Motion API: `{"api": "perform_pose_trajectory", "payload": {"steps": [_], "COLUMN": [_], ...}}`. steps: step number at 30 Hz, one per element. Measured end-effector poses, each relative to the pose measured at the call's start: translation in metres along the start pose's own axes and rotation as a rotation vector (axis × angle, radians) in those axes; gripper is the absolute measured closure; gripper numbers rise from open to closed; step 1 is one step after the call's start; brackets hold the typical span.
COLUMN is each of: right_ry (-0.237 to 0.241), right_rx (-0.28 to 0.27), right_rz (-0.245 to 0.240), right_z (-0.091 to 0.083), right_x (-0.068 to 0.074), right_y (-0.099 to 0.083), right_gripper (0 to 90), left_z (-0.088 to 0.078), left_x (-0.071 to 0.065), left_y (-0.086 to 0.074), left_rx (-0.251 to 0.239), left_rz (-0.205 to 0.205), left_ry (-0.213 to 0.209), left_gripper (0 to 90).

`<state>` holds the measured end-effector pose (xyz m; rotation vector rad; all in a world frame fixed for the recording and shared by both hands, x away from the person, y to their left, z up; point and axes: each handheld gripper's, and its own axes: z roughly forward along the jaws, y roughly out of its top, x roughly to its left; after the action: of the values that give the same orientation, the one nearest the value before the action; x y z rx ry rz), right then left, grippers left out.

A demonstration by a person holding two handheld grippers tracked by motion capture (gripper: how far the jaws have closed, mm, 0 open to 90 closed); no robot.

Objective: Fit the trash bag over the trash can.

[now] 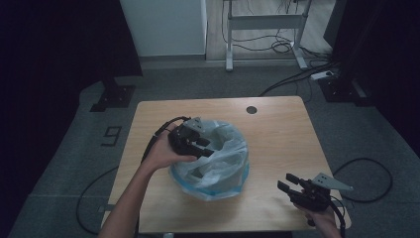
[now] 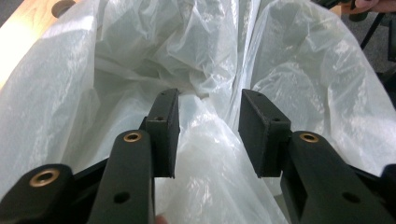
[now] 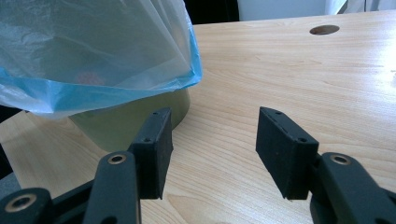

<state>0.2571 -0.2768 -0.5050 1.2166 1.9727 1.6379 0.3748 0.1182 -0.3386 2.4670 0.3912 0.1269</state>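
Observation:
A translucent plastic bag with a blue hem (image 1: 218,153) lines a small green bin (image 3: 126,123) standing in the middle of the wooden table (image 1: 282,134). My left gripper (image 1: 200,147) hovers over the bin's left rim, pointing into the bag (image 2: 210,60); its jaws stand open with crumpled liner between and below them, not pinched. My right gripper (image 1: 287,183) rests low near the table's front right corner, open and empty, aimed at the bin's base (image 3: 212,140). The bag's hem (image 3: 107,93) hangs over the bin's outside.
A round cable hole (image 1: 251,109) sits at the table's far edge. Bare wood lies to the right of the bin. Beyond the table stand a desk frame (image 1: 265,22), a power strip (image 1: 322,75) and cables on the grey floor.

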Motion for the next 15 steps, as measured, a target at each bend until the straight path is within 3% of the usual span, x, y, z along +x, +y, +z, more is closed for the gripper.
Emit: {"api": "perform_pose_trajectory", "payload": {"steps": [8, 15], "right_ry": [0.0, -0.001], "right_rx": [0.004, 0.006], "right_rz": [-0.001, -0.002], "right_z": [0.0, 0.0], "right_x": [0.0, 0.0], "right_y": [-0.001, -0.001], "right_gripper": [45.3, 45.3], "left_z": [0.024, 0.042], "left_x": [-0.005, -0.011], "left_y": [0.017, 0.023], "left_rx": [0.065, 0.153], "left_rz": [0.03, 0.055], "left_ry": [-0.001, 0.02], "left_gripper": [57.4, 57.7]}}
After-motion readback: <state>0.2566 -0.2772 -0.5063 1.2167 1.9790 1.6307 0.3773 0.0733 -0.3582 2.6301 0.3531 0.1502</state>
